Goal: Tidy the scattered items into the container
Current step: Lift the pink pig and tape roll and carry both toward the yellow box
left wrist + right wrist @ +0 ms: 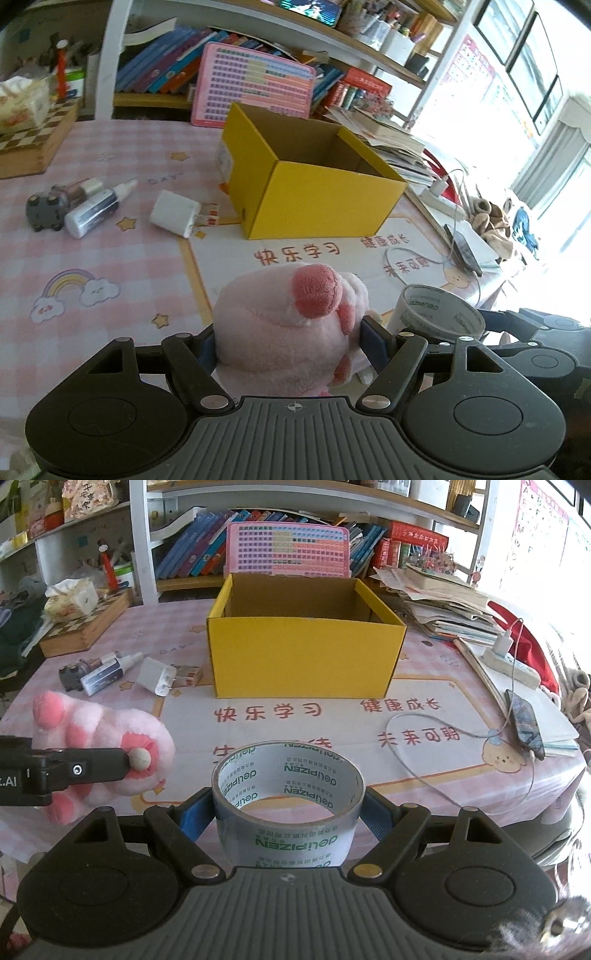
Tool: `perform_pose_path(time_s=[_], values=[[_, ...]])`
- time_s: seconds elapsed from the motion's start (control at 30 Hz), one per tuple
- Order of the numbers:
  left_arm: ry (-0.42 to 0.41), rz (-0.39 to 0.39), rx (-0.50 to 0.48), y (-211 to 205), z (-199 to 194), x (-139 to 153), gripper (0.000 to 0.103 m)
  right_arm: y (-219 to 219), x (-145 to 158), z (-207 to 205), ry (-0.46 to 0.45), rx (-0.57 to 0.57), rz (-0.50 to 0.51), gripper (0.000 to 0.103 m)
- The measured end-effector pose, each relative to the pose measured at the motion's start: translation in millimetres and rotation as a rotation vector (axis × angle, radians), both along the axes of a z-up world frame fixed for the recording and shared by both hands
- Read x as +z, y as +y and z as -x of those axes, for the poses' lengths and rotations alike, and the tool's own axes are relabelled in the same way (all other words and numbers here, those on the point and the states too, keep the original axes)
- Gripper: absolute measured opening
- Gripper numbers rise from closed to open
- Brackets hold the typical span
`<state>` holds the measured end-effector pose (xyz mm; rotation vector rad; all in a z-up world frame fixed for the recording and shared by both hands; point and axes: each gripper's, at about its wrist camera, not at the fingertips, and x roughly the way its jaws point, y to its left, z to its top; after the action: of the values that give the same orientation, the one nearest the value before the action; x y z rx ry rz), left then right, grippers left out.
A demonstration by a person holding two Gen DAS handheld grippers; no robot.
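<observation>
Left gripper (288, 343) clamps a pink plush toy (284, 332), right gripper (288, 808) clamps a tape roll (288, 797), both near the open yellow box (303, 653).

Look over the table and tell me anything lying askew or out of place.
Left of the yellow box, a small bottle, a white charger, a grey toy car and a little carton lie tipped and scattered. The plush toy and tape roll are gripped, not loose. Nothing looks spilled or damaged.
</observation>
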<state>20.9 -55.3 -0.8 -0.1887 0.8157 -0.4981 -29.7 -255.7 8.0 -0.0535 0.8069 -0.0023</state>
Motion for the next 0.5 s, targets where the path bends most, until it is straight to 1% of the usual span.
perform_pose_path(time_s=[0.17,0.5], values=[[-0.011,-0.005,-0.019,-9.7,-6.5,1.1,0.075,-4.3,-1.4,-7.5,0.009,0.008,0.012,0.083],[-0.018,-0.011,-0.018,-23.4,-23.5,0.0,0.075,-14.3,-2.8,-29.4,0.016,0.026,0.020,0.083]])
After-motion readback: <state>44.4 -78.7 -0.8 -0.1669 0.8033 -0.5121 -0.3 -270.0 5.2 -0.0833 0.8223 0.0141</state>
